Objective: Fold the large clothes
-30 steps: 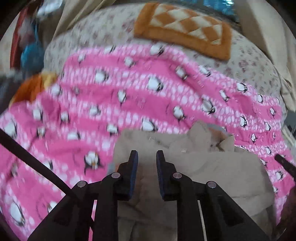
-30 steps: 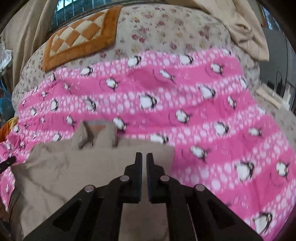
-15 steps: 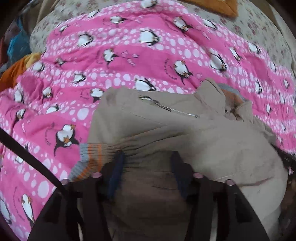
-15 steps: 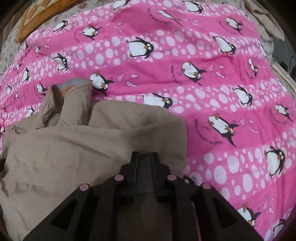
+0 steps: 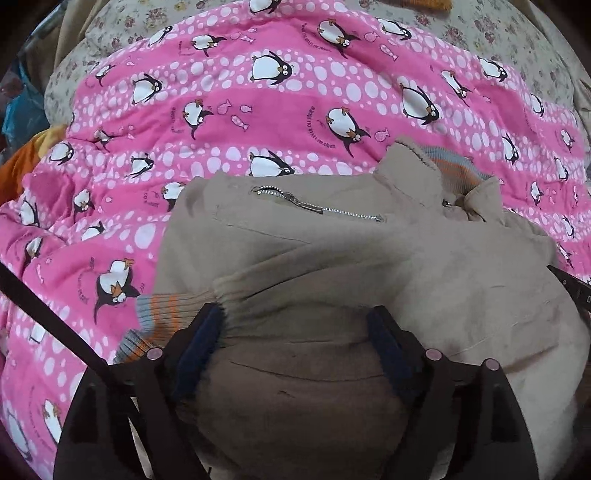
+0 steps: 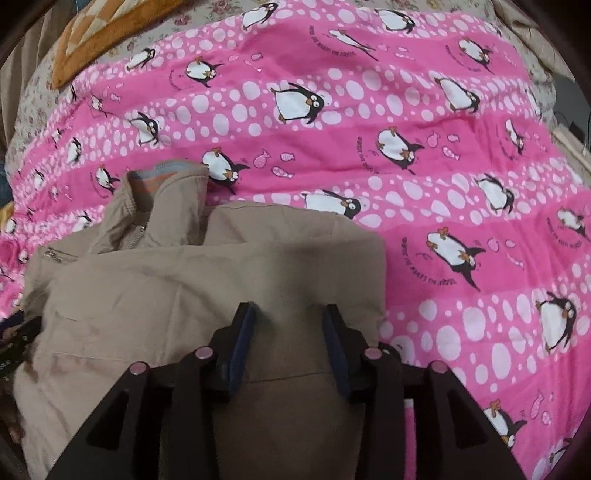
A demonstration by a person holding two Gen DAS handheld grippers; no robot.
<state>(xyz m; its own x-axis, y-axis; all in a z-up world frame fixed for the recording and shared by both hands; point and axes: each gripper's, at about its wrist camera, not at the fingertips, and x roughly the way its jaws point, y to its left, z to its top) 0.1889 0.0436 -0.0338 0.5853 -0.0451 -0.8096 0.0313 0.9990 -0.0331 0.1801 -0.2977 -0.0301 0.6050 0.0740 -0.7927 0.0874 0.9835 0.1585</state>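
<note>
Jacket [image 5: 332, 266] bulk hides its lower half, seemingly between spread fingers [image 5: 384, 339].

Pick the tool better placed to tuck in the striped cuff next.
Left. The left tool is open right beside the striped cuff on the tan jacket. The right tool, also open, sits at the jacket's opposite edge, cuff out of view.

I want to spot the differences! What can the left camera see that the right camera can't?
Only the left wrist view shows the striped cuff, the long pocket zipper and the open left gripper.

Only the right wrist view shows the orange checkered cushion and the open right gripper.

Both show the tan jacket with its collar, lying on the pink penguin blanket.
</note>
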